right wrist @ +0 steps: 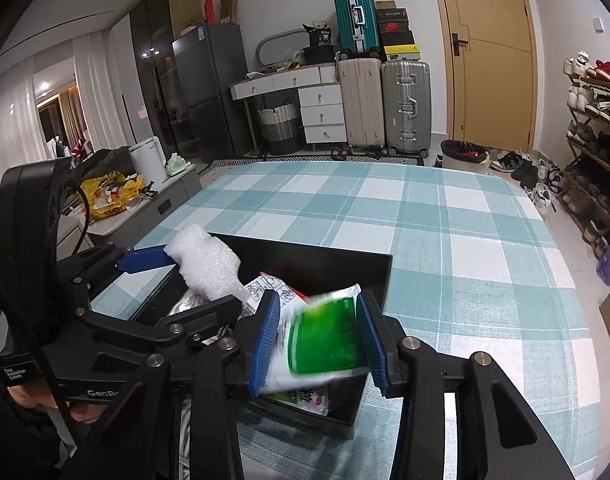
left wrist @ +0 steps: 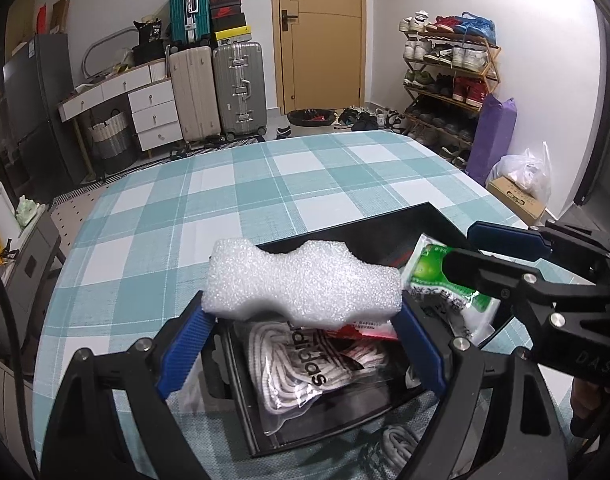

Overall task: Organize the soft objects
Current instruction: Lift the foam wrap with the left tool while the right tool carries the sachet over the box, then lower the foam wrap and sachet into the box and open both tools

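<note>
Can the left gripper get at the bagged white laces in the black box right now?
Probably not: the left gripper is shut on the white foam block, which hangs right over the bagged laces in the black box.

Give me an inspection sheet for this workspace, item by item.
Surface: table under a teal-and-white checked cloth.
Job's things: white foam block held above an open black box; green-and-white plastic packet held over the same box; bagged white shoelaces inside it.
Clutter: another bundle of laces on the cloth beside the box.
Grippers: left gripper clamps the foam; right gripper clamps the packet.
Cables: black cable running past the left gripper's handle.
Surroundings: suitcases, wooden door, shoe rack, white drawers.
</note>
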Action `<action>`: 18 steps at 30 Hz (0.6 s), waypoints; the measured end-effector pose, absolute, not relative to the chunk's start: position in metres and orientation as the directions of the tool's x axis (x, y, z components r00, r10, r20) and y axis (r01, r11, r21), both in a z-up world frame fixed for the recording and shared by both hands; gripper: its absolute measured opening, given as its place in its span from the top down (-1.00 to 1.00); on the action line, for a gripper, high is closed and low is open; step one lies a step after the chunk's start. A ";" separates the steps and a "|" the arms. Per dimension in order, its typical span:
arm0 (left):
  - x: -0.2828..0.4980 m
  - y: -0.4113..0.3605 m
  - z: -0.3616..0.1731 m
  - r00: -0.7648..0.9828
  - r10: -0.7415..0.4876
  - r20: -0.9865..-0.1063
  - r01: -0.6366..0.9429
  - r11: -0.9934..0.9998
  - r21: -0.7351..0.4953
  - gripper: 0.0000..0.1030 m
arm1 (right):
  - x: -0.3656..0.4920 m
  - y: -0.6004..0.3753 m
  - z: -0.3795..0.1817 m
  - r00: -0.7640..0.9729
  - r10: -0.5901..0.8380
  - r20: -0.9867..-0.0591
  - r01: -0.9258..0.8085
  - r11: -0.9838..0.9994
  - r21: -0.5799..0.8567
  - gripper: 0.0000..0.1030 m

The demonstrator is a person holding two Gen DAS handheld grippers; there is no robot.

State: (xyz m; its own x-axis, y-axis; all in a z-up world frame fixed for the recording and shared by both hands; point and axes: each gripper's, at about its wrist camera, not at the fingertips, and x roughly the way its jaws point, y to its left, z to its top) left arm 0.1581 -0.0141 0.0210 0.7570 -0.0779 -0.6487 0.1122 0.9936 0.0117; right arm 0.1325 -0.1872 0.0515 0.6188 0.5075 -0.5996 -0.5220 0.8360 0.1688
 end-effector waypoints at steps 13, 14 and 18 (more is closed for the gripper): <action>0.157 -0.015 0.021 0.751 -0.083 -0.655 0.122 0.992 0.015 -0.79 | 0.125 -0.189 0.053 0.598 0.526 -0.604 -0.558 0.815 0.157 -0.14; 0.157 -0.014 0.020 0.745 -0.089 -0.662 0.126 0.992 0.009 -0.84 | 0.124 -0.189 0.053 0.593 0.530 -0.607 -0.561 0.812 0.161 -0.23; 0.153 -0.011 0.019 0.718 -0.136 -0.682 0.149 0.988 -0.040 -1.00 | 0.115 -0.196 0.054 0.580 0.550 -0.600 -0.574 0.799 0.178 -0.71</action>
State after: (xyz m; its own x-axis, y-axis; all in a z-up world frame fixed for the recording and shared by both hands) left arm 0.1527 -0.0106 0.0190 0.7183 -0.1355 -0.6825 0.1486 0.9881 -0.0398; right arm 0.1145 -0.1963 0.0545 0.5802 0.5504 -0.6003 -0.5739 0.7993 0.1782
